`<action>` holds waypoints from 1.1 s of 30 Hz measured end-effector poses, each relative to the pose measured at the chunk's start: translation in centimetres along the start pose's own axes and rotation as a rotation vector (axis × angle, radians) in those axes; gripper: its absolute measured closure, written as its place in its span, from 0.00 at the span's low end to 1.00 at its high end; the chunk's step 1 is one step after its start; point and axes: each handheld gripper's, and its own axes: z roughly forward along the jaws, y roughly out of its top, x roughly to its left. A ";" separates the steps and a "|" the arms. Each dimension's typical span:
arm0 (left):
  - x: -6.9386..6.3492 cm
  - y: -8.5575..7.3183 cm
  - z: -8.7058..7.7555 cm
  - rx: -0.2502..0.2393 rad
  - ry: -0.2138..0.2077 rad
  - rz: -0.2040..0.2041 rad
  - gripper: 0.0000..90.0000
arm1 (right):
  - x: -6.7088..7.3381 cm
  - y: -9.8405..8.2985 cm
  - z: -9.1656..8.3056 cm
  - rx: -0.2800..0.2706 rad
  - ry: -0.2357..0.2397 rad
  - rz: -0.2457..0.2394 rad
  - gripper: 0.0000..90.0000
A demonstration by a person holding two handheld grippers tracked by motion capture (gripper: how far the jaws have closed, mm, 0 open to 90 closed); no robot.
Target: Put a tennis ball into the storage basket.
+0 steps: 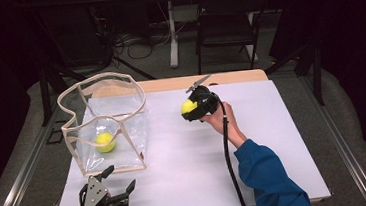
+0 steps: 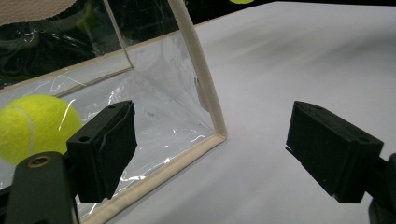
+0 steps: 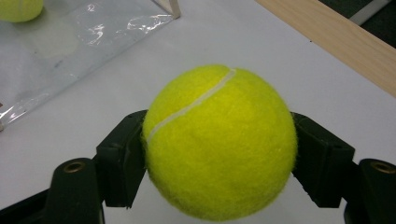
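A yellow tennis ball (image 3: 219, 142) sits squeezed between the two black jaws of my right gripper (image 3: 219, 158). In the high view that right gripper (image 1: 191, 110) holds this ball (image 1: 188, 106) above the middle of the white table top, right of the bag. A clear plastic bag (image 1: 106, 124) with a cream rim stands open at the left, and a second tennis ball (image 1: 105, 142) lies inside it. My left gripper (image 1: 120, 181) rests open near the table's front left edge, just in front of the bag. Nothing is between the jaws of the left gripper (image 2: 210, 154), and the bag's corner (image 2: 219, 135) and the bagged ball (image 2: 37, 126) lie beyond them.
The white table top (image 1: 274, 140) has a wooden strip (image 1: 229, 78) along its far edge. A black chair (image 1: 227, 26) and a white table leg (image 1: 171, 31) stand on the floor behind. A black cable (image 1: 227, 149) trails from the right gripper along a blue sleeve (image 1: 267, 176).
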 end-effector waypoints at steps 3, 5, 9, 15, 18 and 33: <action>0.0 0.0 0.0 -0.001 0.002 -0.005 0.18 | 0.2 0.1 -0.2 -0.001 0.003 -0.004 0.29; 0.0 0.0 0.0 -0.002 0.003 -0.005 0.18 | 0.3 0.2 -0.4 -0.003 0.004 -0.006 0.29; 0.0 0.0 0.0 0.001 0.003 -0.003 0.18 | 0.4 0.4 -0.8 -0.007 0.009 -0.008 0.29; 0.0 0.0 0.0 0.003 0.005 0.004 0.18 | 0.4 0.6 -1.4 -0.012 0.009 -0.019 0.29; -0.1 0.1 0.0 0.000 0.011 0.006 0.18 | 0.5 0.7 -1.6 -0.014 0.010 -0.023 0.29; -0.2 0.0 0.1 0.006 0.017 0.003 0.18 | 0.5 1.5 -3.6 -0.062 0.016 -0.022 0.29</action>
